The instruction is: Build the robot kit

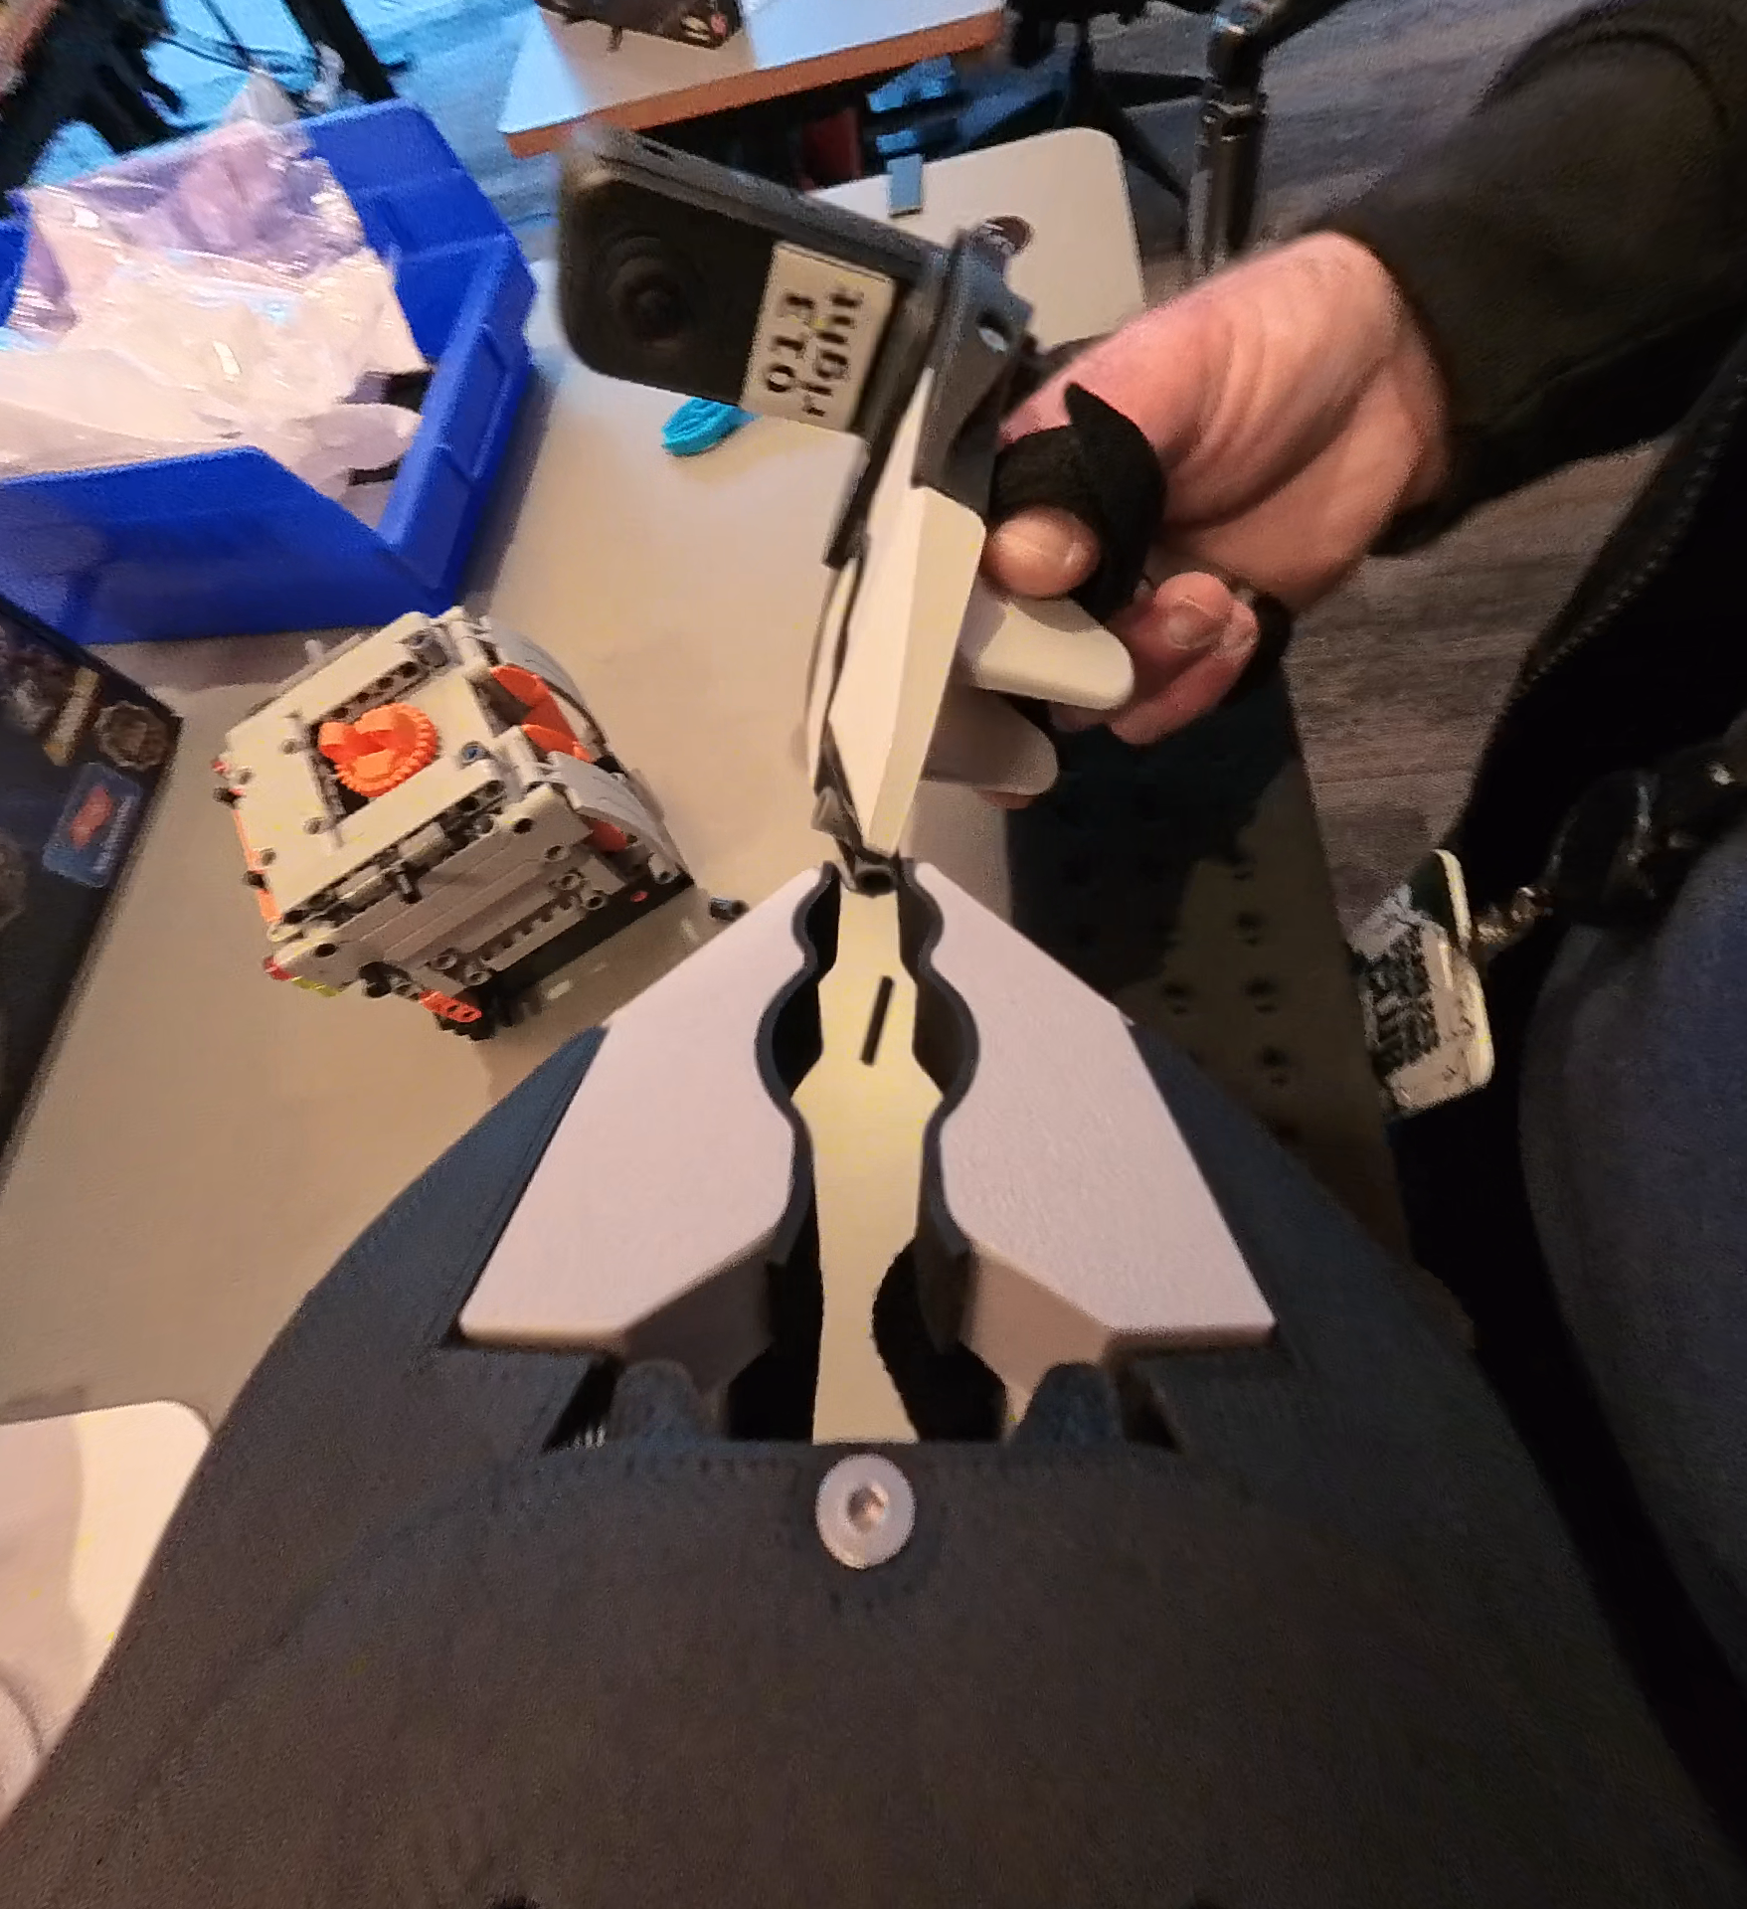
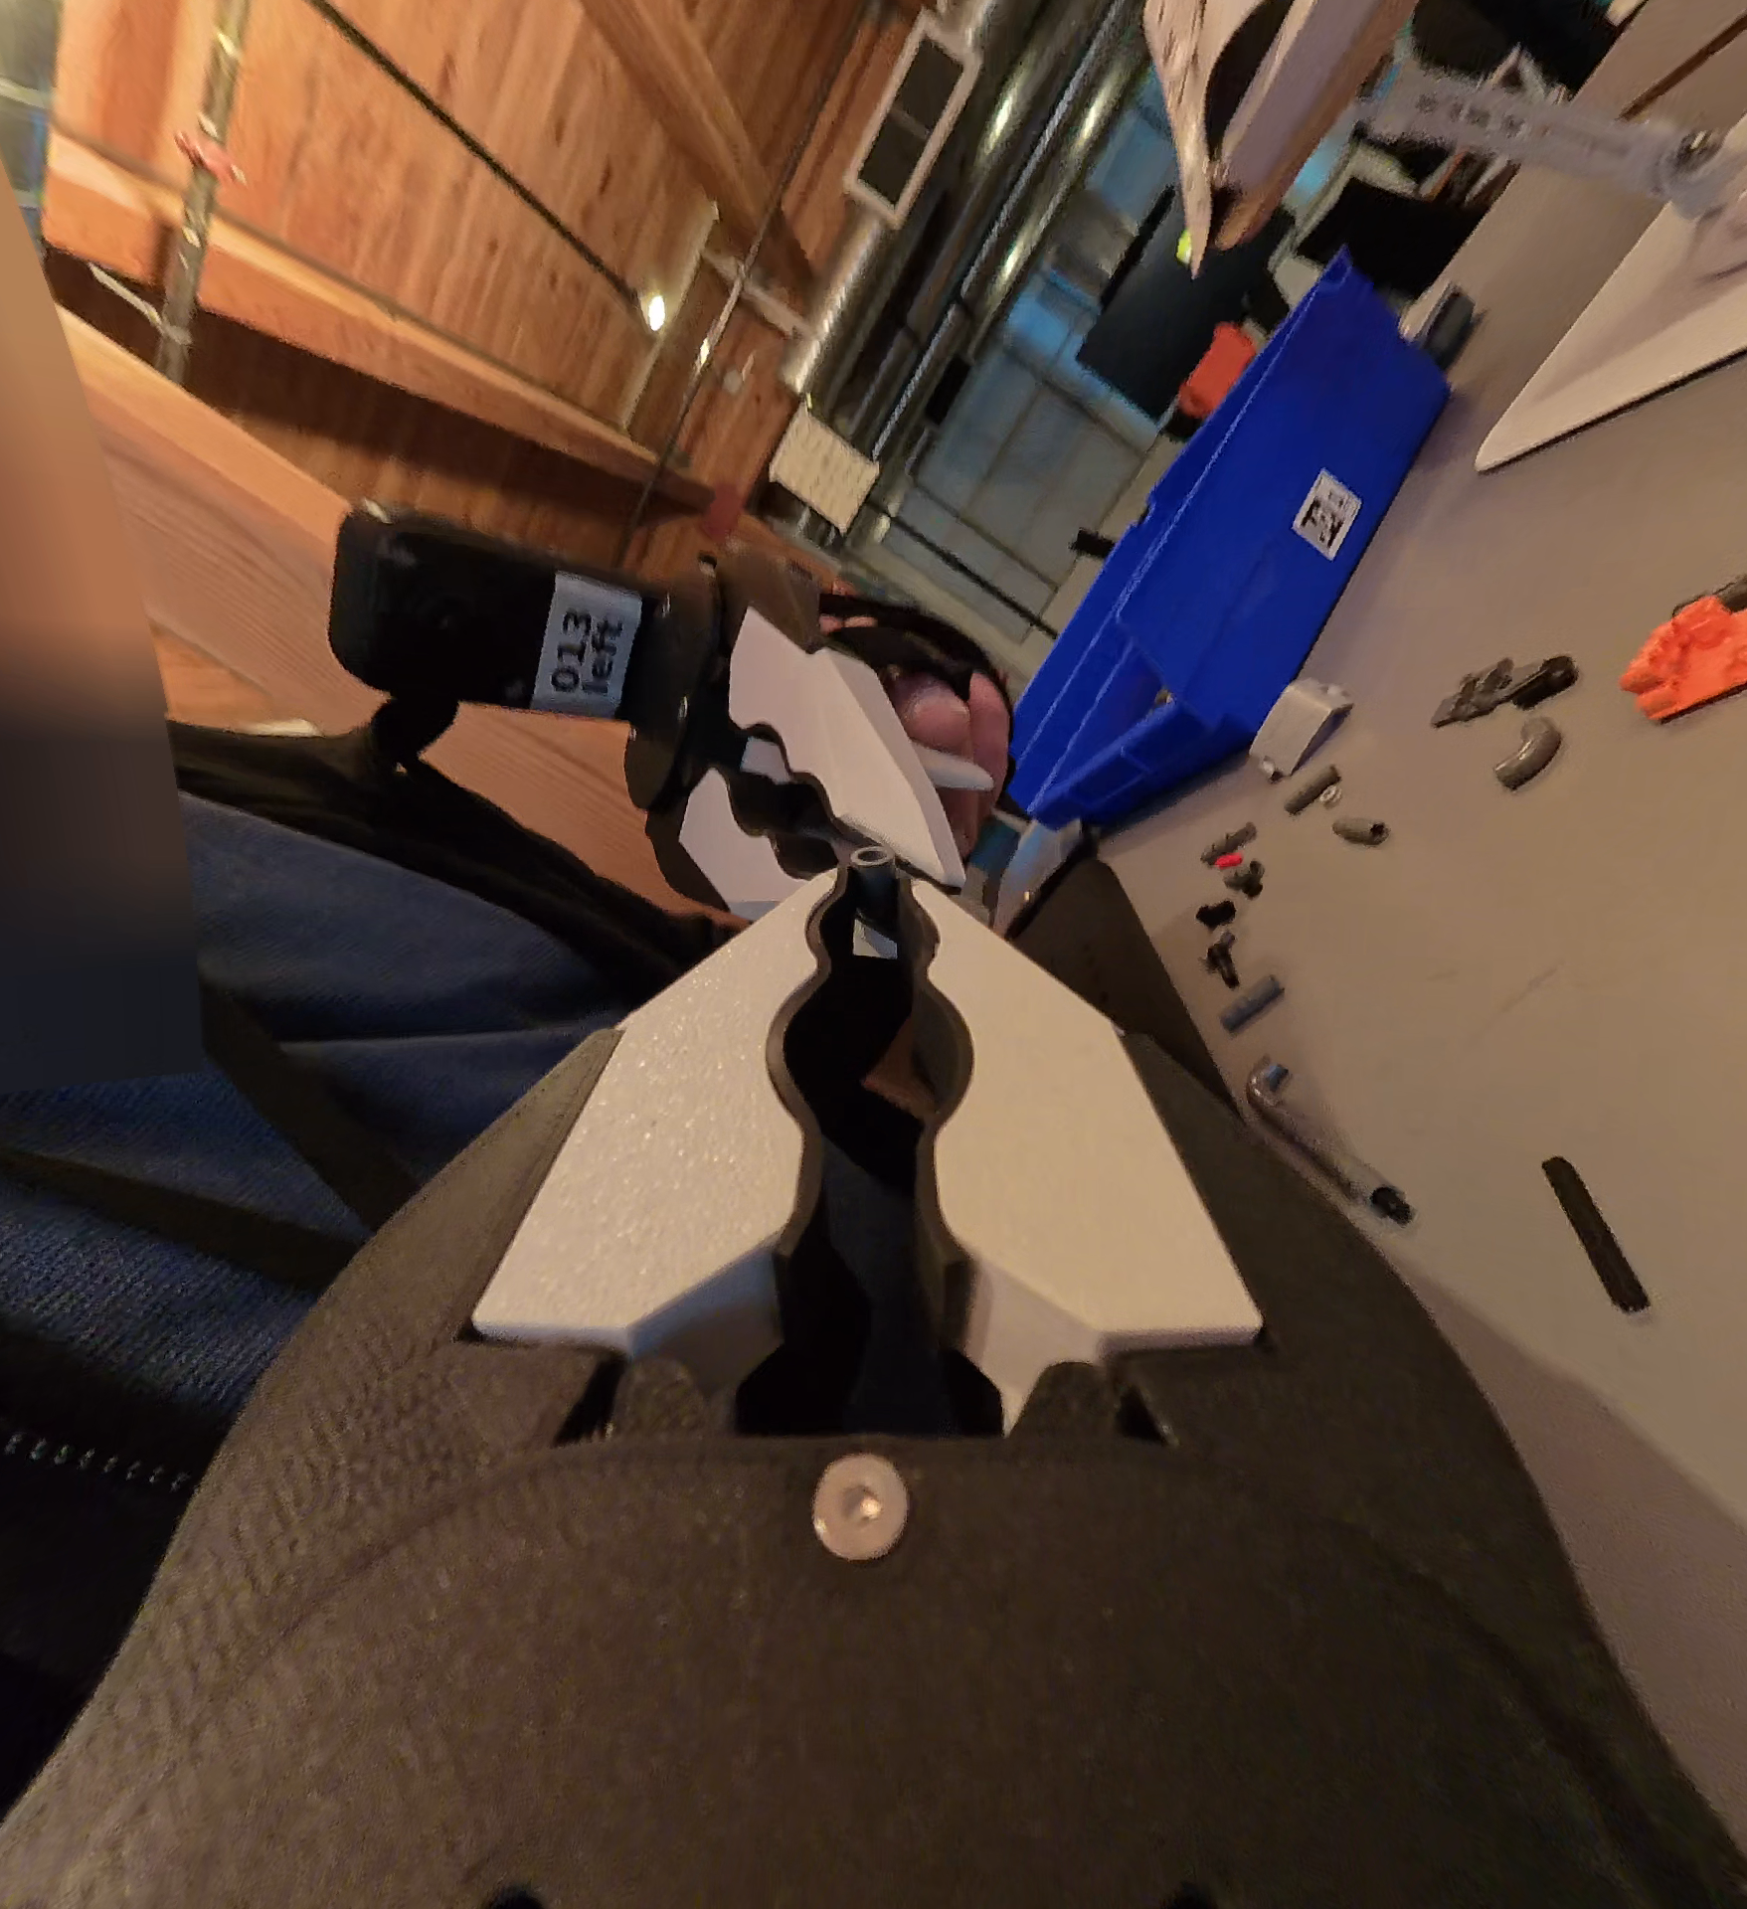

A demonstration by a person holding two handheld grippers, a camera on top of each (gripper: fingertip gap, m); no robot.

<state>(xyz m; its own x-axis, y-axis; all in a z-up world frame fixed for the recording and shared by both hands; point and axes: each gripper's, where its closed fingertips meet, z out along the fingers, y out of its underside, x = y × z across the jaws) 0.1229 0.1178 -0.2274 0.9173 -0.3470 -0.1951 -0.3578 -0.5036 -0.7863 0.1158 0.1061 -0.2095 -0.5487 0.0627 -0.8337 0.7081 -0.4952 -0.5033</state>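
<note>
My left gripper (image 1: 869,886) and my right gripper (image 2: 874,890) meet tip to tip above the edge of a grey table (image 1: 228,1188), over the person's lap. A small black tube-like piece (image 1: 874,878) sits pinched at the tips, and it also shows in the right wrist view (image 2: 874,863). Both grippers have their jaws nearly closed on it. In the left wrist view the right gripper (image 1: 861,842) comes down from above, held by a hand (image 1: 1251,434). In the right wrist view the left gripper (image 2: 838,842) reaches in from the upper left. Whether the piece is one part or two joined parts cannot be told.
A grey and orange brick-built block (image 1: 435,826) stands on the table beside a blue bin (image 1: 228,517) of plastic bags and a printed box (image 1: 11,878). Small dark parts (image 2: 1509,687), an orange piece (image 2: 1716,656), a hex key (image 2: 1323,1147) and a black stick (image 2: 1592,1234) lie scattered there. Left and right tips are no more than a few centimetres apart.
</note>
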